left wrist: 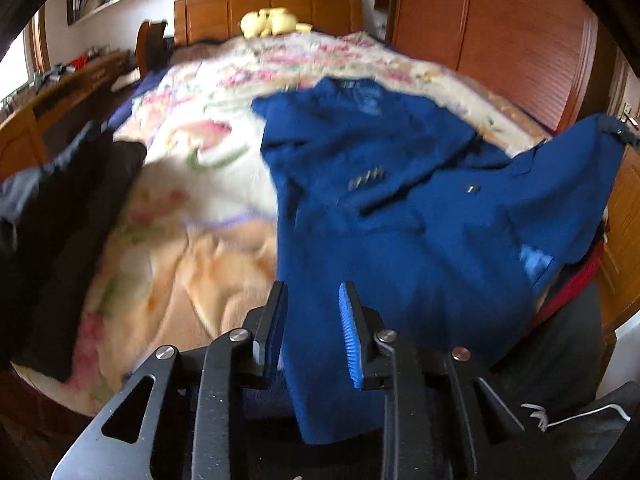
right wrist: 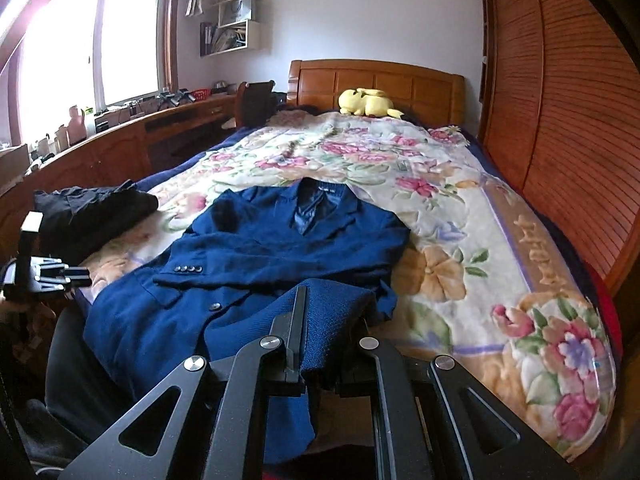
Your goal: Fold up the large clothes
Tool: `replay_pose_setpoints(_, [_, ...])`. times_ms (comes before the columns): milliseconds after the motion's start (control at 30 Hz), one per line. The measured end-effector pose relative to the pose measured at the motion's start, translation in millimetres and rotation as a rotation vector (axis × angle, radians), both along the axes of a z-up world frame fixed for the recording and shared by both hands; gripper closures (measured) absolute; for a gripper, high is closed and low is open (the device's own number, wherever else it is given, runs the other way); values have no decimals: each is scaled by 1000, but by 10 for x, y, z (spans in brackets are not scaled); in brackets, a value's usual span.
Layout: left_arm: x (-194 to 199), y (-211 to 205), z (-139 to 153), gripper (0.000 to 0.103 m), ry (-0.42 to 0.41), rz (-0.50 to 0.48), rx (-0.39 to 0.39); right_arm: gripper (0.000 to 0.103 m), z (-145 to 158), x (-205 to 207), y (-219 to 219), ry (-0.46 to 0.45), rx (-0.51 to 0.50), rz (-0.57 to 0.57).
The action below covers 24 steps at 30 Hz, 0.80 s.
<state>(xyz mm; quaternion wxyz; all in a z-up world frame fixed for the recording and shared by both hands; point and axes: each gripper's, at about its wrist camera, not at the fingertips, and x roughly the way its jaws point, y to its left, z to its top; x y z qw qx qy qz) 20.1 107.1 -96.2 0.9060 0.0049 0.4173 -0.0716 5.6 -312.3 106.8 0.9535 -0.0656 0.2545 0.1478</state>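
Observation:
A dark blue blazer [right wrist: 280, 248] lies face up on the floral blanket [right wrist: 440, 208], collar toward the headboard, one sleeve folded across the chest. My right gripper [right wrist: 332, 320] is shut on the blazer's lower right hem and holds it lifted; the right finger is hidden under the cloth. My left gripper [left wrist: 312, 320] is open, its fingers [left wrist: 352, 340] astride the blazer's [left wrist: 380, 208] lower left edge; I cannot tell whether they touch it. The left gripper also shows in the right wrist view [right wrist: 60, 276] at the bed's left edge. The left wrist view is blurred.
A pile of black clothes [right wrist: 92, 212] lies on the bed's left side. A yellow plush toy [right wrist: 366, 102] sits by the wooden headboard [right wrist: 376, 80]. A wooden wardrobe [right wrist: 560, 100] runs along the right. A desk [right wrist: 120, 136] with clutter stands on the left under the window.

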Motion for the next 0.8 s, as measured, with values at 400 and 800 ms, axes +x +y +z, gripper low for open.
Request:
replay_pose_setpoints(400, [12,59,-419,73,69,27,-54,94,-73,119,-27,28,-4,-15])
replay_pose_setpoints(800, [36,74,-436,89,71,1,-91,94,-159,129,-42,49,11,-13])
